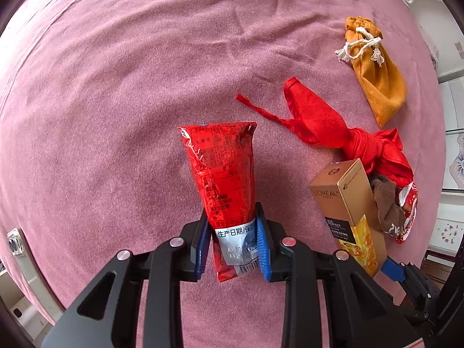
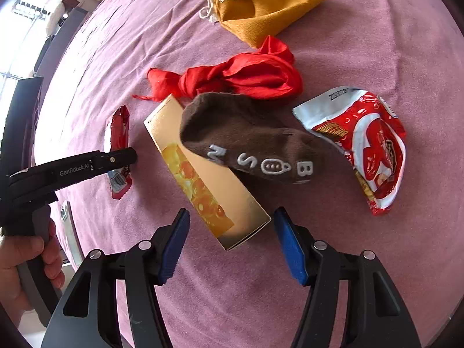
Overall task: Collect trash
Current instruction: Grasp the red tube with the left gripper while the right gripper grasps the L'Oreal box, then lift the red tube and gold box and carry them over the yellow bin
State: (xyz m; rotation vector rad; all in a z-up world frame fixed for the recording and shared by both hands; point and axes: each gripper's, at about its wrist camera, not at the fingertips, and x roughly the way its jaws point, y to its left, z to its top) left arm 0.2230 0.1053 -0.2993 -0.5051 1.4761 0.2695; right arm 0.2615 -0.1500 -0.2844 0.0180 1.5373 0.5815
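My left gripper (image 1: 233,249) is shut on a long red snack wrapper (image 1: 224,174), which sticks out forward above the pink cloth; the same wrapper shows in the right wrist view (image 2: 119,150) in the left gripper (image 2: 127,156). My right gripper (image 2: 230,243) is open, its blue pads on either side of the near end of a gold L'Oreal box (image 2: 203,179). A brown sock (image 2: 252,142) lies across the box. A torn red and white snack bag (image 2: 368,150) lies to the right.
A red knotted cloth (image 2: 246,78) and an orange drawstring pouch (image 2: 261,8) lie further back on the pink tablecloth (image 2: 348,261). The box (image 1: 353,211), red cloth (image 1: 319,121) and pouch (image 1: 377,72) also show right of the left gripper.
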